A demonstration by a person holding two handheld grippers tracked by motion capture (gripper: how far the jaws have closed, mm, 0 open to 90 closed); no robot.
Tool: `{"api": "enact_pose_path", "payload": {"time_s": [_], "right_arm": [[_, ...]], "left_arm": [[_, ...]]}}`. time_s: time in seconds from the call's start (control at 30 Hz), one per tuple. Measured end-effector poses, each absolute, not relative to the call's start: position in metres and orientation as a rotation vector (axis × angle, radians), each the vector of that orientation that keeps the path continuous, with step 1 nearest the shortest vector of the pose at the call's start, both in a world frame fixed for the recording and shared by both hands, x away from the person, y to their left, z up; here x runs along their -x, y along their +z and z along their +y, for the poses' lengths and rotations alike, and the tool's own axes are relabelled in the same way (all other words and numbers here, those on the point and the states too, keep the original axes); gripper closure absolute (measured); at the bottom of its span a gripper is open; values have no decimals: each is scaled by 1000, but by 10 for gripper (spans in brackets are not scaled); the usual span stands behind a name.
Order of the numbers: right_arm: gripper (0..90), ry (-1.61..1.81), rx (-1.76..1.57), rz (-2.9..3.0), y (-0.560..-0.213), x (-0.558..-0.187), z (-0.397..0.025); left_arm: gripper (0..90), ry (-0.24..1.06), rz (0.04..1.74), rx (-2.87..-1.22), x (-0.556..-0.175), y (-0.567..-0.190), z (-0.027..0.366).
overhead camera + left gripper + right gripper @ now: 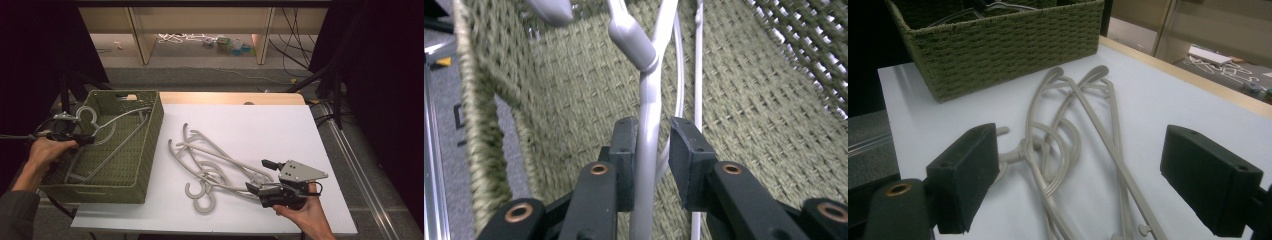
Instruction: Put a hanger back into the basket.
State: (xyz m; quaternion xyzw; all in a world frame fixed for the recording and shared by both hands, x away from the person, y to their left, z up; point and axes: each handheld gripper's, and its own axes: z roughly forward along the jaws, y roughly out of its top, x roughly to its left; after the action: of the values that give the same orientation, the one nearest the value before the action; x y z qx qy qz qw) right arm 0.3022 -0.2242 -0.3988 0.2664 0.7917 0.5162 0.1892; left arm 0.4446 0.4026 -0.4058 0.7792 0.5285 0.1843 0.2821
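Hanger (646, 125): a grey plastic hanger leans inside the green woven basket (150, 145) at the left of the tabletop (280, 125). In the high view the hanger (112, 125) rises from the basket floor toward the left rim, hook end uppermost.

Left claw (82, 139): positioned at the basket's left rim, held by the left hand (47, 150). In the left gripper view the left claw (651, 150) has its jaws set close about the hanger's stem. The left pad (625, 150) lies against the stem; a narrow gap remains at the right pad. Whether the grip is fully closed cannot be told.

Right claw (262, 177): held low over the near right part of the tabletop by the right hand (305, 212). In the right gripper view the right claw (1095, 175) stands wide open and holds nothing. Its jaws flank the near end of a pile of hangers (1073, 130).

Pile (215, 165): several grey hangers lie tangled on the white tabletop, just right of the basket, hooks toward the near edge.
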Motion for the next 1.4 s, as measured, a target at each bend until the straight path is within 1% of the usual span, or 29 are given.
{"api": "enact_pose_path", "payload": {"time_s": [0.07, 0.1, 0.13, 0.17, 0.2, 0.23, 0.27, 0.37, 0.4, 0.47, 0.6, 0.63, 0.7, 0.77, 0.83, 0.9, 0.97, 1.13, 1.33, 1.4], "right_arm": [[167, 1451, -745, 2225, -399, -302, -224], [167, 1451, -746, 2224, -399, -302, -224], [167, 1449, -745, 2222, -399, -302, -225], [167, 1449, -744, 2221, -399, -302, -225], [166, 1450, -745, 2220, -399, -303, -225], [167, 1450, -745, 2216, -399, -303, -225], [166, 1454, -744, 2214, -400, -303, -224], [167, 1450, -739, 2224, -400, -303, -224], [167, 1458, -744, 2204, -400, -303, -223], [167, 1449, -741, 2218, -400, -303, -224], [166, 1450, -739, 2208, -401, -303, -223], [167, 1447, -743, 2214, -401, -303, -223], [166, 1445, -745, 2215, -401, -303, -222], [166, 1447, -747, 2220, -402, -303, -222], [166, 1447, -743, 2216, -402, -303, -223], [165, 1455, -744, 2213, -402, -303, -223], [165, 1455, -751, 2217, -402, -302, -222], [164, 1465, -743, 2206, -403, -303, -222], [162, 1481, -736, 2208, -404, -304, -221], [162, 1490, -744, 2207, -405, -303, -220]], "left_arm": [[723, 514, 1442, -2094, -444, -405, 402], [692, 536, 1476, -2065, -442, -405, 400], [636, 545, 1502, -2054, -441, -403, 399], [599, 567, 1503, -2055, -439, -401, 399], [597, 581, 1496, -2045, -437, -399, 400], [587, 632, 1495, -2026, -435, -395, 399], [588, 662, 1475, -2013, -431, -392, 398], [556, 672, 1394, -1980, -417, -380, 388], [531, 672, 1364, -2007, -412, -374, 387], [478, 702, 1335, -1965, -402, -368, 379], [419, 677, 1305, -1823, -382, -352, 364], [410, 662, 1284, -1806, -375, -347, 358], [393, 680, 1232, -1788, -365, -339, 347], [372, 671, 1194, -1758, -356, -333, 335], [338, 656, 1155, -1725, -346, -330, 319], [325, 638, 1094, -1690, -336, -329, 302], [293, 634, 1055, -1679, -330, -331, 287], [267, 578, 950, -1714, -318, -341, 253], [253, 525, 905, -1659, -308, -349, 227], [253, 504, 879, -1691, -304, -356, 216]]}}
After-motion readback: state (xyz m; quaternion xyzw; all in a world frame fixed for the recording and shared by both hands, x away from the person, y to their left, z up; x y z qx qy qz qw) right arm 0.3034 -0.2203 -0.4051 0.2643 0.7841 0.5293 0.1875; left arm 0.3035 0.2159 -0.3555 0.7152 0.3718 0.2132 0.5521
